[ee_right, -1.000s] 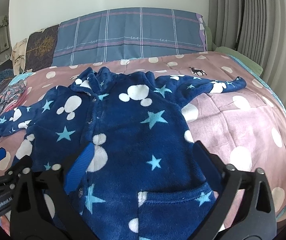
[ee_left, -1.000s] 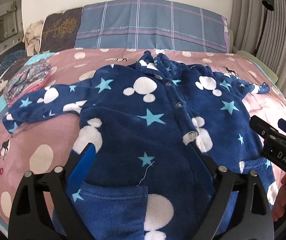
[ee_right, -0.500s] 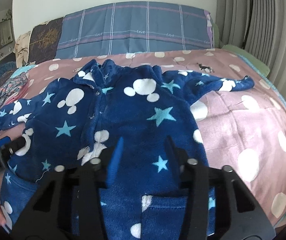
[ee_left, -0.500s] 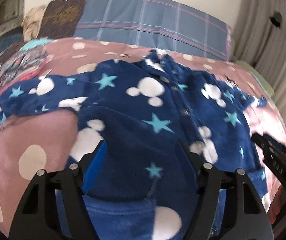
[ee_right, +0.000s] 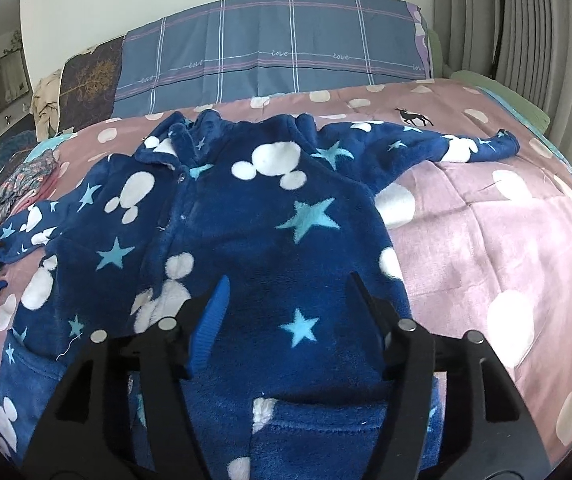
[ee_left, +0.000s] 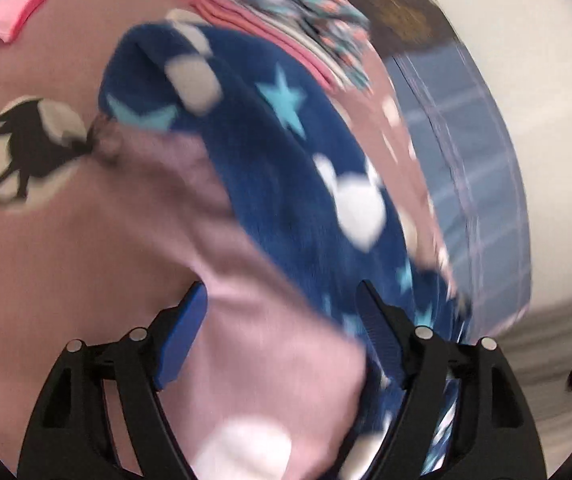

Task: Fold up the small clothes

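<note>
left gripper [ee_left: 281,340] swung to sleeve [ee_left: 245,128] at upper left, jaws spread; right gripper [ee_right: 286,320] reopened over romper [ee_right: 253,240]; sleeve fold next

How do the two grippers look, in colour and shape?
Both look alike. The left gripper and the right gripper each have a black frame of angular linkage arms with round silver rivets at the joints. Their fingers carry blue ribbed pads on the inner faces. No cables or sleeves are visible.
</note>
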`<action>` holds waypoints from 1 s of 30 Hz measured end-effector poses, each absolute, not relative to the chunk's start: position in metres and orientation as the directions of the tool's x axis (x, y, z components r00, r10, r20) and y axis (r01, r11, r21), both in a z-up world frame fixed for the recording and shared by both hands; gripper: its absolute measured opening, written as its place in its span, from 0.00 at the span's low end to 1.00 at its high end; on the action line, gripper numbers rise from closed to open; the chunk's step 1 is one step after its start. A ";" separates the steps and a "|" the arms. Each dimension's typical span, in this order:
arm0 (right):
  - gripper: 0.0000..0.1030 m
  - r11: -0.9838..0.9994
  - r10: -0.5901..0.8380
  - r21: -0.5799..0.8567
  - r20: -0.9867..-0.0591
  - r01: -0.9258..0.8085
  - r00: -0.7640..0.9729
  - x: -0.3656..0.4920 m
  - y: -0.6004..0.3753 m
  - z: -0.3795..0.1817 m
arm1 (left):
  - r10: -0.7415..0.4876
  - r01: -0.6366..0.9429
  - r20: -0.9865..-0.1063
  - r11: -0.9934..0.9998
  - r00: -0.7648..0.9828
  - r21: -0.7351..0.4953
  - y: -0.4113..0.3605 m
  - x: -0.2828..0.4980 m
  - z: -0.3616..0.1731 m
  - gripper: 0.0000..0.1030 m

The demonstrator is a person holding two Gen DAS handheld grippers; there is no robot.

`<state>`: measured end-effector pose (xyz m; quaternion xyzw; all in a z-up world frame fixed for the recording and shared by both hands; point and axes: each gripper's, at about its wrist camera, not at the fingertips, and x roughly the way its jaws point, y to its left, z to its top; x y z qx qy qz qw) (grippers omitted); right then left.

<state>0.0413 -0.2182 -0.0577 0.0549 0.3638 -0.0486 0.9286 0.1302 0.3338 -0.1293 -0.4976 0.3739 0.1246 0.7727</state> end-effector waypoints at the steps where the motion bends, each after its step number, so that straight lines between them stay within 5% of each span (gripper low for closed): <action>1: 0.61 0.990 -0.047 0.063 -0.682 0.123 0.730 0.042 -0.216 -0.058 | -0.157 -0.580 -0.696 0.443 0.701 -0.684 0.342 0.135 -0.129 0.75; 3: 0.63 0.993 -0.046 0.051 -0.681 0.109 0.731 0.042 -0.211 -0.058 | -0.104 -0.596 -0.688 0.417 0.719 -0.686 0.352 0.139 -0.125 0.69; 7: 0.65 0.995 -0.038 0.045 -0.679 0.093 0.733 0.043 -0.207 -0.058 | -0.015 -0.607 -0.681 0.440 0.732 -0.662 0.368 0.149 -0.111 0.11; 14: 0.65 0.991 -0.055 0.049 -0.685 0.121 0.726 0.045 -0.217 -0.062 | 0.118 -0.431 -0.580 0.788 0.806 -0.439 0.281 0.176 -0.016 0.08; 19: 0.65 0.988 -0.058 0.065 -0.693 0.143 0.718 0.045 -0.224 -0.065 | -0.100 -0.027 -0.477 0.967 0.873 -0.252 0.135 0.183 0.026 0.08; 22: 0.65 0.985 -0.064 0.070 -0.698 0.158 0.713 0.045 -0.231 -0.065 | -0.277 0.295 -0.533 0.954 0.800 -0.053 0.019 0.166 0.012 0.15; 23: 0.66 0.984 -0.069 0.068 -0.700 0.162 0.711 0.044 -0.234 -0.065 | -0.300 0.363 -0.557 0.932 0.775 0.003 -0.005 0.160 0.003 0.24; 24: 0.66 0.984 -0.075 0.065 -0.701 0.168 0.709 0.044 -0.237 -0.065 | -0.308 0.415 -0.577 0.908 0.757 0.061 -0.026 0.153 -0.007 0.42; 28: 0.67 0.982 -0.069 0.078 -0.706 0.174 0.704 0.045 -0.248 -0.064 | -0.230 0.454 -0.567 0.841 0.791 0.293 -0.065 0.113 -0.039 0.78; 30: 0.67 0.983 -0.036 0.101 -0.717 0.154 0.696 0.050 -0.252 -0.066 | -0.176 0.411 -0.548 0.844 0.818 0.344 -0.051 0.096 -0.043 0.82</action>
